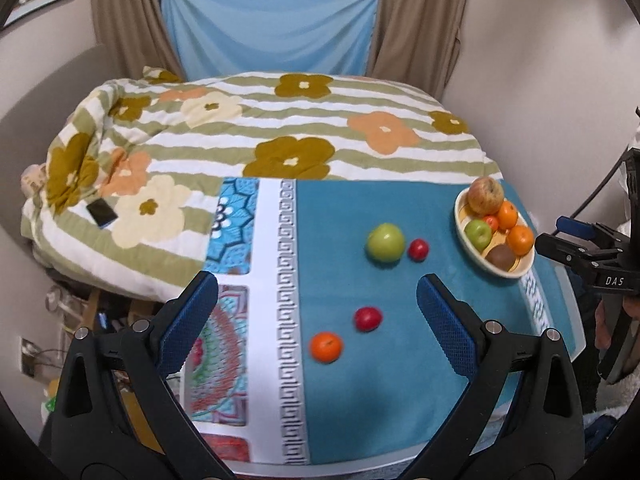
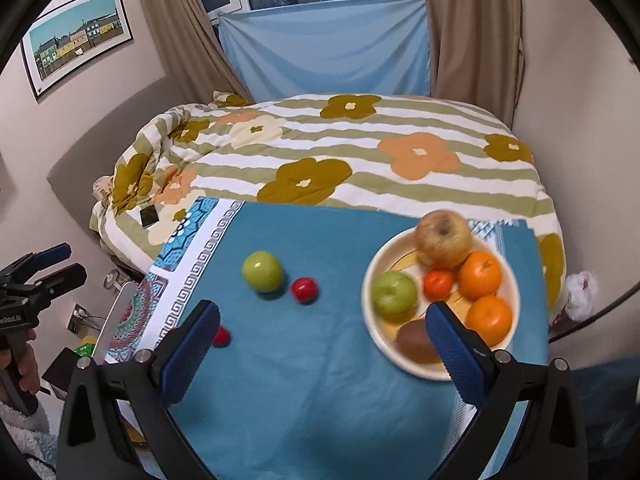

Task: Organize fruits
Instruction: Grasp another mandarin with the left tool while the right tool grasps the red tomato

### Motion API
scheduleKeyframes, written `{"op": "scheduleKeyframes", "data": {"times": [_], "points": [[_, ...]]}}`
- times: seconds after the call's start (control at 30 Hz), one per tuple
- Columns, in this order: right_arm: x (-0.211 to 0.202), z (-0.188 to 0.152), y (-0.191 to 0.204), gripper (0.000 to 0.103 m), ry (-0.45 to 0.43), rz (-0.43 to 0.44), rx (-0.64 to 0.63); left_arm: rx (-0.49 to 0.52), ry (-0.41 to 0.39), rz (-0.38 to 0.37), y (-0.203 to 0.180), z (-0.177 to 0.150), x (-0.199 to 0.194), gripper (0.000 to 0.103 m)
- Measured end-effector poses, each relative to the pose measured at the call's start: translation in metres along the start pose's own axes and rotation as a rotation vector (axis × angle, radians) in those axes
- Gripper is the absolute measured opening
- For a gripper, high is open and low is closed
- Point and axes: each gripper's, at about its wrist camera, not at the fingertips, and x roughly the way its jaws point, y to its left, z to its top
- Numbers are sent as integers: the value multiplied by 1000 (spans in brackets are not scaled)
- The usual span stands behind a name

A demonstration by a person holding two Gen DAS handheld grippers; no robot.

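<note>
Both tongs gaping empty, four loose fruits [image 1: 326, 346], perhaps six in bowl [image 2: 384, 344].

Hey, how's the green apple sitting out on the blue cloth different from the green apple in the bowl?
The loose green apple on the blue cloth lies out in the open beside a small red fruit; the green apple in the cream bowl is packed against other fruit. The loose green apple looks larger in both views and is a paler yellow-green; the bowl one is a deeper green. Both are round and whole, and no hand-held gripper touches either.
</note>
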Motion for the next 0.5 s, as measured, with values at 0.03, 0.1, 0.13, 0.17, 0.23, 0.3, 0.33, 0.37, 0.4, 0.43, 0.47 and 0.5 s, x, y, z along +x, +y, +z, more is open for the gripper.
{"op": "scheduleKeyframes", "data": {"times": [0.03, 0.1, 0.13, 0.17, 0.23, 0.3, 0.33, 0.37, 0.4, 0.43, 0.47, 0.5], "points": [[2, -3, 7, 103, 2, -3, 6, 4, 6, -3, 3, -3, 1, 103], [7, -9, 17, 103, 9, -15, 19, 16, 26, -13, 13, -10, 5, 103], [10, -12, 22, 103, 11, -19, 22, 22, 35, -20, 18, -14, 8, 103], [12, -15, 25, 103, 14, -22, 25, 25, 44, -27, 21, -17, 10, 103], [20, -23, 33, 103, 26, -31, 34, 35, 65, -46, 27, -24, 18, 103], [29, -30, 39, 103, 41, -34, 45, 47, 86, -68, 31, -33, 28, 103], [34, -32, 41, 103, 47, -37, 49, 56, 97, -80, 32, -37, 33, 103], [38, -35, 42, 103, 52, -39, 52, 65, 106, -92, 32, -41, 39, 103], [47, -39, 43, 103, 60, -40, 56, 78, 119, -105, 31, -45, 48, 103], [52, -42, 43, 103, 65, -39, 57, 87, 128, -114, 29, -49, 54, 103], [57, -45, 44, 103, 71, -41, 57, 96, 137, -125, 27, -53, 62, 103], [64, -48, 45, 103, 78, -42, 57, 107, 146, -138, 24, -58, 70, 103]]}}
